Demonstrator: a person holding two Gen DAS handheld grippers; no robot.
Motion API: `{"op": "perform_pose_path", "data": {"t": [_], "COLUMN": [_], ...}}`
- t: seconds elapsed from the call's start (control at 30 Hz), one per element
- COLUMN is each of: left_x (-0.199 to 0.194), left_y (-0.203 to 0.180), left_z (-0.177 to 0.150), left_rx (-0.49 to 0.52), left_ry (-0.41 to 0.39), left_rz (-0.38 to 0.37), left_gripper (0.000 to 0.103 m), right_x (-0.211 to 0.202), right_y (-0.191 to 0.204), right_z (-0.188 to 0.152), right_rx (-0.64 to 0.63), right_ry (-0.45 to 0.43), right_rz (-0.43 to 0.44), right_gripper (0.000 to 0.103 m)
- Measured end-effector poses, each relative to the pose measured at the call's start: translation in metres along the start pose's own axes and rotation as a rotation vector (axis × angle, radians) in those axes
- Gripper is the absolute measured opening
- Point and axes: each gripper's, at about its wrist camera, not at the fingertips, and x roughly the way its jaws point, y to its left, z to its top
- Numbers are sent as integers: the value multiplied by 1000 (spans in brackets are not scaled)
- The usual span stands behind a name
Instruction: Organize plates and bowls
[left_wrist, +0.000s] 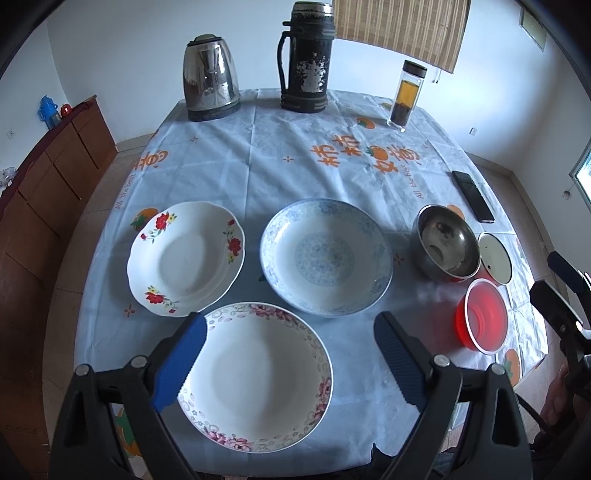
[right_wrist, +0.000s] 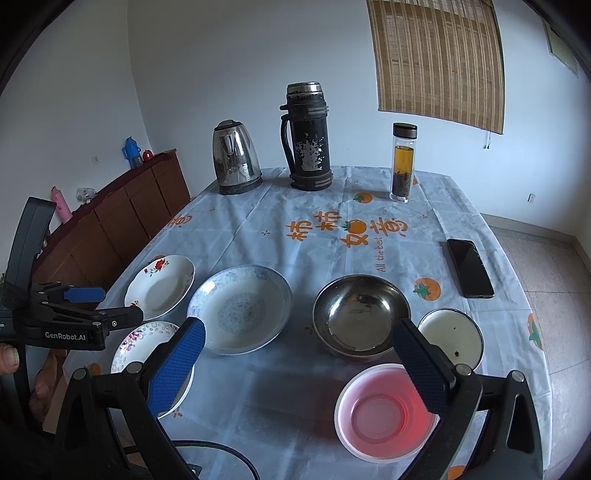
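Observation:
Three plates lie on the clothed table (left_wrist: 295, 155): a pink-flowered plate (left_wrist: 255, 376) nearest, a red-flowered plate (left_wrist: 184, 258) behind it on the left, and a blue-patterned plate (left_wrist: 325, 256) in the middle. To the right sit a steel bowl (right_wrist: 360, 317), a small white enamel bowl (right_wrist: 450, 338) and a red plastic bowl (right_wrist: 380, 410). My left gripper (left_wrist: 290, 325) hangs open above the pink-flowered plate, holding nothing. Above the red plastic bowl and the steel bowl, my right gripper (right_wrist: 299, 326) is open and empty too. Each gripper shows at the edge of the other's view.
A steel kettle (left_wrist: 210, 85), a tall black thermos (left_wrist: 306, 59) and a glass tea bottle (left_wrist: 408, 96) stand along the far edge. A black phone (right_wrist: 470, 267) lies at the right. A wooden cabinet (left_wrist: 48, 192) runs along the left wall. A hand (right_wrist: 7, 356) shows at the lower left.

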Motion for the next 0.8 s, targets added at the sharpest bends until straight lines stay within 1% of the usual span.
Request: {"op": "perform_pose_path", "data": {"t": [0.17,0.27,0.33,0.4,0.47,0.53,0.57,0.6,0.63,0.7,0.73,0.8], "left_x": [6,12,16,19,22,27,29,32,36,43,47,52], "left_y": [16,31,41,52,63,74,79,83,88,96,100,106], "left_z": [-6,-13,-18,-23,-29,-34,-38,-41,-44,-50,-53,-59], "left_rx": [-29,-72,-99,-123,-145,-166,-177,-187,-196,-216,-225,-240], "left_ry": [31,61,82,95,105,116,123,131,143,165,176,195], "left_rz": [18,20,28,43,53,64,68,69,72,74,77,78], "left_gripper": [93,93,92,91,88,82,79,72,66,60,58,55], "right_x": [12,21,30,40,51,61,65,70,75,87,93,103], "right_y": [8,15,22,29,37,45,50,54,58,68,72,80], "right_z": [-2,-4,-3,-5,-7,-9,-11,-12,-14,-19,-21,-26], "right_rx": [-5,-12,-28,-43,-58,-82,-96,-110,-123,-150,-163,-186], "right_ry": [33,56,76,104,134,167,178,191,208,252,269,300], "right_rz": [12,36,49,67,86,102,112,123,137,158,165,186], "right_gripper": [102,101,98,90,86,83,79,74,71,63,62,54]}}
